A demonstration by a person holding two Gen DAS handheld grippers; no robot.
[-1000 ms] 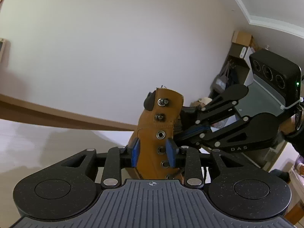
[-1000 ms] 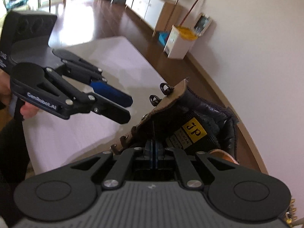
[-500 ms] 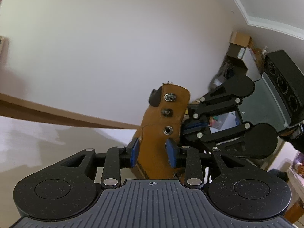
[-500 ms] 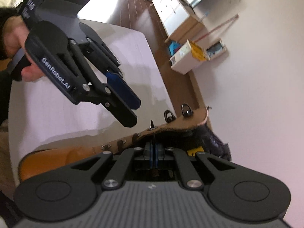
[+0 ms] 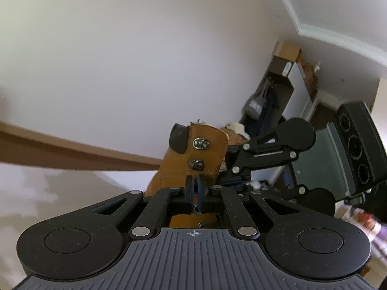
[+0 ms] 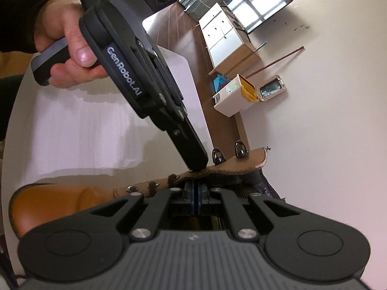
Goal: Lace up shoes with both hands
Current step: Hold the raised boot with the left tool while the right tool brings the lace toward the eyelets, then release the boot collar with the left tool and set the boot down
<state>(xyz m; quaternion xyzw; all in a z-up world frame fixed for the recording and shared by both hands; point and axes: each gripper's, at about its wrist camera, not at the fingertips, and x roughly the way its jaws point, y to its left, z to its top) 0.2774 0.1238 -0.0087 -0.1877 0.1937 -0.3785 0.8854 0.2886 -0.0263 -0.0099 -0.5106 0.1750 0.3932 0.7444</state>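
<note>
The tan leather boot (image 6: 60, 203) lies on the pale desk (image 6: 79, 130). The left tool (image 5: 195, 188) is closed at the stiff eyelet flap, maybe on a lace I cannot see; the right tool (image 6: 195, 199) is also closed, by the padded tongue. The smooth metal hooks (image 6: 229, 153) may let a thin lace slip off.

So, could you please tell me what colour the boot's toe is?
Tan-orange leather; the boot's toe shows best in the right wrist view.

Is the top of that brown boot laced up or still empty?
Still empty. The two metal hooks at the top of the boot are bare, with no lace on them; lower down, lace crosses the eyelets.
</note>
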